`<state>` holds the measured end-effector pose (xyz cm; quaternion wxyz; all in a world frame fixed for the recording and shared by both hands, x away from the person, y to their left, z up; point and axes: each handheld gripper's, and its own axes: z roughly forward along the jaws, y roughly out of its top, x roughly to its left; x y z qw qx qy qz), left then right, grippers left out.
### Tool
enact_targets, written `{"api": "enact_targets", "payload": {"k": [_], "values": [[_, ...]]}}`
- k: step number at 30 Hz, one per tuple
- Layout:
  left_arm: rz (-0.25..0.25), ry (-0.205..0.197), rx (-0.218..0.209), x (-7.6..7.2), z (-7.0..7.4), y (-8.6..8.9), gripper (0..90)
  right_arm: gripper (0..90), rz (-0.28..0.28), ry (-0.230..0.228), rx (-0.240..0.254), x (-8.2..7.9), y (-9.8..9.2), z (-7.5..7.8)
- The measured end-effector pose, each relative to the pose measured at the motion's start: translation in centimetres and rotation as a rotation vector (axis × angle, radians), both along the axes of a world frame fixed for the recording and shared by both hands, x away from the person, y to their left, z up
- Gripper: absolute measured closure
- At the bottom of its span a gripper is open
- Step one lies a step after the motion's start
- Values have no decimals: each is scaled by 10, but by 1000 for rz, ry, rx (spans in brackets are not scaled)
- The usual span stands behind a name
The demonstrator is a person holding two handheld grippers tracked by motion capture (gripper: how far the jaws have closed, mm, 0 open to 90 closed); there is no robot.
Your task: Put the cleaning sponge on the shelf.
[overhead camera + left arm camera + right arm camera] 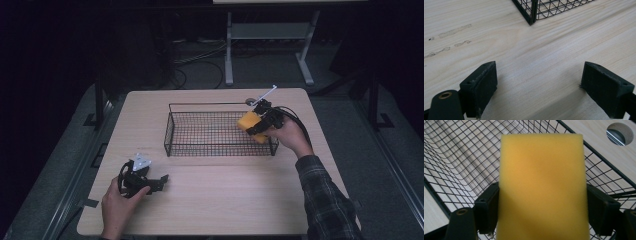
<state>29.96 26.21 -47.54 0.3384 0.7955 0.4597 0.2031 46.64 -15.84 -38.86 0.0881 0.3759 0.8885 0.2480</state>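
Sponge (pixel 541 187) (one) clamped in right hand-held gripper (pixel 541 215) above basket (pixel 175 131).

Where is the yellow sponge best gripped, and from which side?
Across its two long narrow edges, near the lower half, as the right gripper does now: the sponge is a flat rectangular slab, so fingers closing from either side meet parallel faces, approaching from its short end.

A yellow sponge (pixel 248 121), a flat rectangular foam block, is held tilted over the right end of a black wire basket (pixel 200 148), its two long sides pressed between black jaws. The basket, a low rectangular mesh tray, sits on the pale wooden table (pixel 215 200) near its middle
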Motion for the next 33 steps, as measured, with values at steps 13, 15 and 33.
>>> {"api": "enact_targets", "payload": {"k": [13,15,33], "values": [[0,0,0,0,0,0,126,233,6,26,-21,3,6,-14],[0,0,0,0,0,0,126,233,8,32,-25,3,8,-15],[0,0,1,0,0,0,126,229,6,58,-54,5,12,-24]]}}
